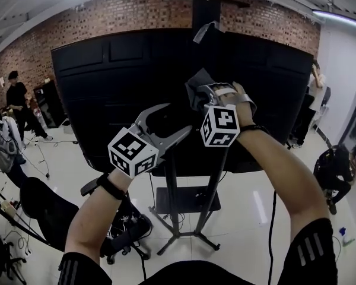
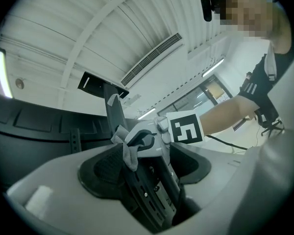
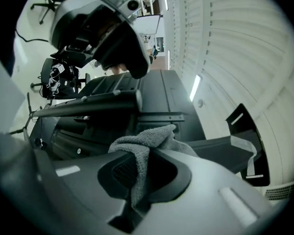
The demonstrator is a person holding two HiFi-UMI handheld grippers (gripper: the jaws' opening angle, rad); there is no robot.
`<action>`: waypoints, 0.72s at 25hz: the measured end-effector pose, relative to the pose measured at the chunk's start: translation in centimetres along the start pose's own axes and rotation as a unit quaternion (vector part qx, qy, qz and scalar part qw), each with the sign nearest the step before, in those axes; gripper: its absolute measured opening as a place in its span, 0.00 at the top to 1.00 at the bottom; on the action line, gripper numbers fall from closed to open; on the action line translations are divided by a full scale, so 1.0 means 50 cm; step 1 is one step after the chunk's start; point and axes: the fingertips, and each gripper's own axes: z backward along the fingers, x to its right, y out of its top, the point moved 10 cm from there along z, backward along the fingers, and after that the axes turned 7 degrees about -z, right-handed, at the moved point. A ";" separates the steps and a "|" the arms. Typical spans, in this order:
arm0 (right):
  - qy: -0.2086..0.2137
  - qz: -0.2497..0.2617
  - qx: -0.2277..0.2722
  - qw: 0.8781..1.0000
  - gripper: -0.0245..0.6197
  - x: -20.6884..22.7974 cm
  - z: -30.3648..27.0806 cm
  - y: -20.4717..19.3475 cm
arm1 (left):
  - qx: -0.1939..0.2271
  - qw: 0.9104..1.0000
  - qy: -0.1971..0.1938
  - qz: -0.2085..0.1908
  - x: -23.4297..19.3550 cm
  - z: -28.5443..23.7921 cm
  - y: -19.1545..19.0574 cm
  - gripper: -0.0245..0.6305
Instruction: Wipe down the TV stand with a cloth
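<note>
Both arms reach up and forward, bare from the dark striped sleeves to the wrists (each wrist has a black band on it). The left gripper sits lower and points up and to the right. Its two fingers are spread wide apart. The right gripper is higher, just beside the left one, with the right hand wrapped round its handle. Its fingers are pinched together on a grey cloth, which bunches up above them and hangs down between them.
</note>
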 end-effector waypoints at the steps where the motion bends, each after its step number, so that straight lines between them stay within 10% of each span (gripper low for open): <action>1: 0.002 0.015 -0.003 1.000 0.91 -0.017 -0.003 -0.001 | -0.002 1.000 0.002 -0.001 0.005 0.003 -0.008 0.47; 18: 0.069 0.110 -0.036 0.991 0.91 -0.289 -0.039 -0.028 | -0.028 0.998 0.033 0.041 0.094 0.060 -0.163 0.47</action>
